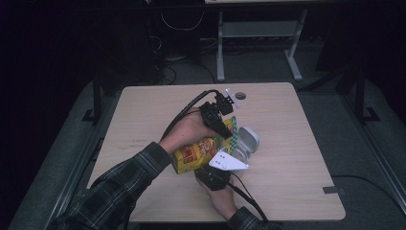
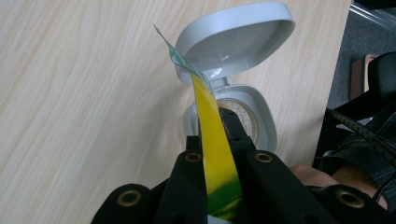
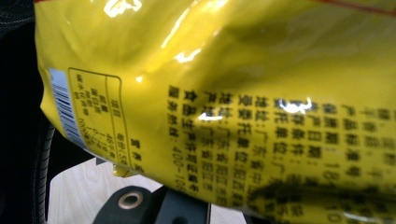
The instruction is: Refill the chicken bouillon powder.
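A yellow snack bag (image 1: pixel 198 152) with red print and a green chequered top hangs over the table between both grippers. My left gripper (image 1: pixel 224 125) is shut on the bag's top edge; in the left gripper view the thin yellow edge (image 2: pixel 219 163) runs between its closed jaws (image 2: pixel 212 127). My right gripper (image 1: pixel 207 168), grey plate on top, holds the bag's lower end from the near side. In the right gripper view the bag's printed back (image 3: pixel 233 93) covers the jaws. A grey container (image 1: pixel 246 143) stands just right of the bag, its lid (image 2: pixel 233 37) flipped open.
The wooden table (image 1: pixel 297 143) has bare room left, right and behind the bag. A round cable hole (image 1: pixel 240 96) sits near the far edge. The legs of another desk (image 1: pixel 258 48) stand beyond on the grey floor. The container's base (image 2: pixel 265 126) holds something pale and round.
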### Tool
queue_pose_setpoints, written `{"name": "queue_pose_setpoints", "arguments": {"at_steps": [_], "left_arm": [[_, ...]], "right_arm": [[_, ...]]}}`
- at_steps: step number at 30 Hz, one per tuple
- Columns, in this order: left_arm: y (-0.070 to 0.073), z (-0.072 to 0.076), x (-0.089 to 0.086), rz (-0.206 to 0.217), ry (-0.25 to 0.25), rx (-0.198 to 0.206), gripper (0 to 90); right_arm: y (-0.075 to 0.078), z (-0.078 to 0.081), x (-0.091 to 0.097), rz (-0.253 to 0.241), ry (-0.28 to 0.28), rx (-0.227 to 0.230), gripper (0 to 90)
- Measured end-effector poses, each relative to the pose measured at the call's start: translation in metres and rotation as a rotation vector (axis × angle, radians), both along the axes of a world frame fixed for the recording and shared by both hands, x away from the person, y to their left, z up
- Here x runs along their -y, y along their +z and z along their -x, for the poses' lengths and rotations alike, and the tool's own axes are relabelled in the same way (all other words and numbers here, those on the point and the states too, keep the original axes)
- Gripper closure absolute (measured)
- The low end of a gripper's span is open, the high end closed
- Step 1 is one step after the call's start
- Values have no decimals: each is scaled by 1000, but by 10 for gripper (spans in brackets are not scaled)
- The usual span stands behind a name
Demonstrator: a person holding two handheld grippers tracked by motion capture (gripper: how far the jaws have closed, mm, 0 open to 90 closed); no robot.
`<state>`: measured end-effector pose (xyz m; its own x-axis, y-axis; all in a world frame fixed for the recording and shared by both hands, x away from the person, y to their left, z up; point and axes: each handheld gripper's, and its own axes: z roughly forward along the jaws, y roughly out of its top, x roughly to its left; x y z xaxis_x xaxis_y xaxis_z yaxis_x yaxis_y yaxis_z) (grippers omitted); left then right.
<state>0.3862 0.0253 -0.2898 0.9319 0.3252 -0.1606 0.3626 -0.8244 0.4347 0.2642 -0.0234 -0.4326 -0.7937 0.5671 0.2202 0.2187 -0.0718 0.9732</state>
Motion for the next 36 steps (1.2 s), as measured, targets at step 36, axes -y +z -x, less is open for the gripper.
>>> {"name": "queue_pose_setpoints", "arguments": {"at_steps": [36], "left_arm": [[0,-1,2,-12,-1,5,897]], "right_arm": [[1,0,1,-11,3,-10,898]]}}
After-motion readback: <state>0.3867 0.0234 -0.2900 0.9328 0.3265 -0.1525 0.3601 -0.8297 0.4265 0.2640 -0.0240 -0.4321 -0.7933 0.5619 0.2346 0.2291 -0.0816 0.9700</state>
